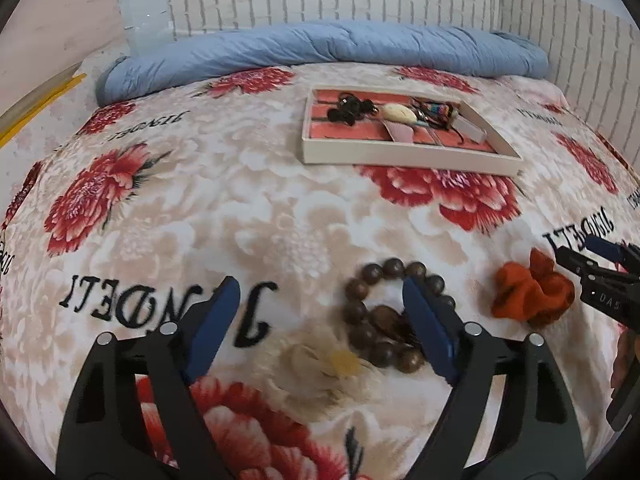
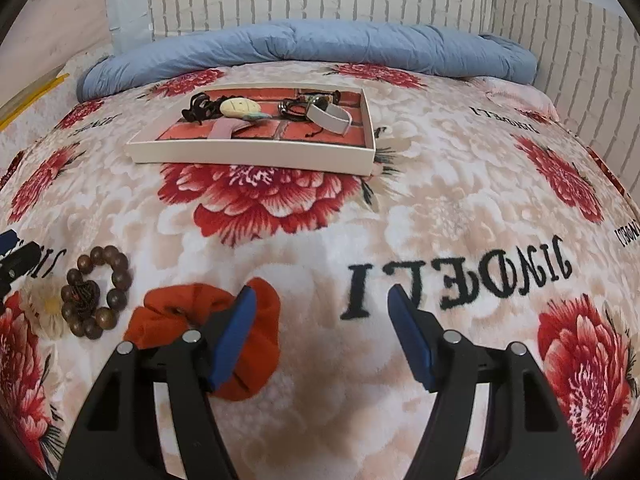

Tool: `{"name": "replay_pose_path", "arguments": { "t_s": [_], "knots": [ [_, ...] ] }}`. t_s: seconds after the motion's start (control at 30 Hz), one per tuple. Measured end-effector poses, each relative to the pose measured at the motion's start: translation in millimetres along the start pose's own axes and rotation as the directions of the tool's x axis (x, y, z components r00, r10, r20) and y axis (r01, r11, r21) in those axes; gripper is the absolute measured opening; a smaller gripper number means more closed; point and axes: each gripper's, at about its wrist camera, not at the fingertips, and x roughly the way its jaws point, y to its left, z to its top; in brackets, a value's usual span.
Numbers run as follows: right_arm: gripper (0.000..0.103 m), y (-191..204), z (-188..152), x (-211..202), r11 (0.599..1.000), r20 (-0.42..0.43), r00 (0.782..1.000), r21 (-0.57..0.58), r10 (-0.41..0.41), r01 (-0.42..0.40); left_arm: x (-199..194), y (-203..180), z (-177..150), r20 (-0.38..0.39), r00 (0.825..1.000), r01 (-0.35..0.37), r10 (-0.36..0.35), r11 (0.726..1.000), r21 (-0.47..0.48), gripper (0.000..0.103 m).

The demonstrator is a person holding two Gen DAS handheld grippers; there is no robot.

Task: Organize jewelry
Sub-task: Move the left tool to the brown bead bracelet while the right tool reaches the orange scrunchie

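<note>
A brown wooden bead bracelet [image 1: 362,312] lies on the flowered blanket. My left gripper [image 1: 320,286] is open low over it, its right finger standing over the bracelet's ring and its left finger well to the left over the black lettering. An orange scrunchie [image 2: 176,312] lies just right of the bracelet [image 2: 96,292]. My right gripper [image 2: 322,292] is open, its left finger covering the scrunchie's right part and its right finger over bare blanket. Neither gripper holds anything. Farther back, a cream tray [image 1: 400,158] with a brick-pattern floor holds several pieces of jewelry.
A rolled blue quilt [image 1: 320,48] lies along the far edge of the bed below a white brick wall. The tray [image 2: 248,156] sits left of centre in the right wrist view. A translucent plastic bin [image 1: 140,4] stands at the back left.
</note>
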Motion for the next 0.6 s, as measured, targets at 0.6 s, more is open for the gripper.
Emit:
{"name": "replay_pose_path", "arguments": {
  "t_s": [0.6],
  "knots": [
    [0.067, 2.5, -8.7, 0.0, 0.999, -0.013, 0.999, 0.021, 0.036, -0.036, -0.8, -2.5, -14.1, -0.016, 1.0, -0.005, 0.005, 1.0, 0.01, 0.075]
  ]
}}
